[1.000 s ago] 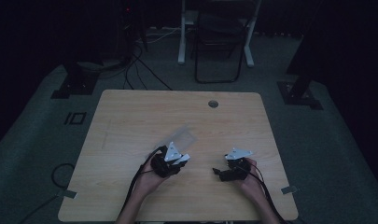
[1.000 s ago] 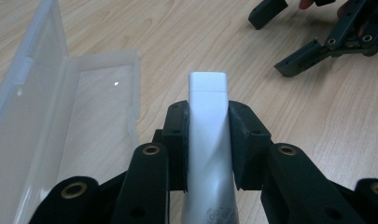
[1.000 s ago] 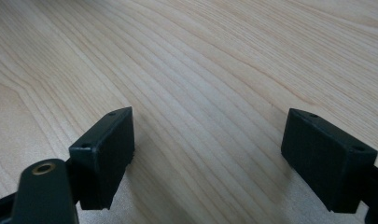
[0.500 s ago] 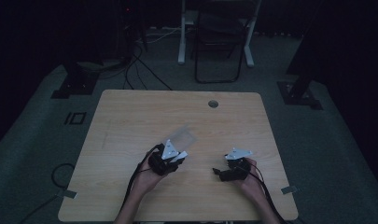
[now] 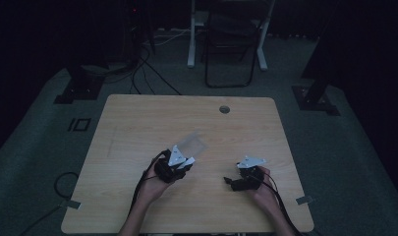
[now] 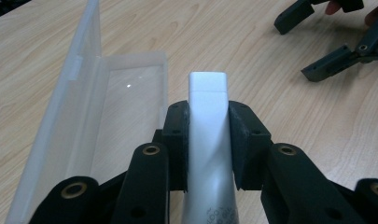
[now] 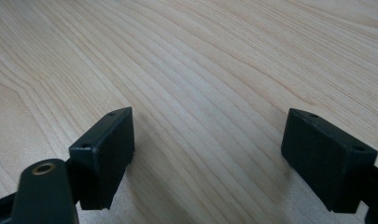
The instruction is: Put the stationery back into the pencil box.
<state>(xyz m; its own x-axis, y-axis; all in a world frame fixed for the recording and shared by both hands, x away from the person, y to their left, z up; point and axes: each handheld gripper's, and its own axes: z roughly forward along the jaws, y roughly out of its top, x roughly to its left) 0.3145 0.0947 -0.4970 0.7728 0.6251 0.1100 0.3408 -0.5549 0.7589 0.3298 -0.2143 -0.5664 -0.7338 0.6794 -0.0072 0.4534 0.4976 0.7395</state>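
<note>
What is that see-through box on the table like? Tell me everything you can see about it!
The clear plastic box is a long, shallow case that looks like thin, slightly milky plastic. It lies open on the wooden table, its hinged lid standing up along one long side. Nothing shows in the part of its inside that is in view. It sits just beside the white tube gripped in the left gripper.

A: White tube [image 6: 209, 140] runs off the bottom edge of the left gripper view. Print near that edge is too blurred to read.

B: Clear case [image 6: 91, 126] too: its near end is cut off at the lower left, partly behind the left claw [image 6: 209, 142].

A: High view is dim. Case [image 5: 192, 144] is a faint pale patch there, tube too small to make out.

B: Right claw [image 7: 210, 158]: pads visible, body cut off at the bottom.
</note>
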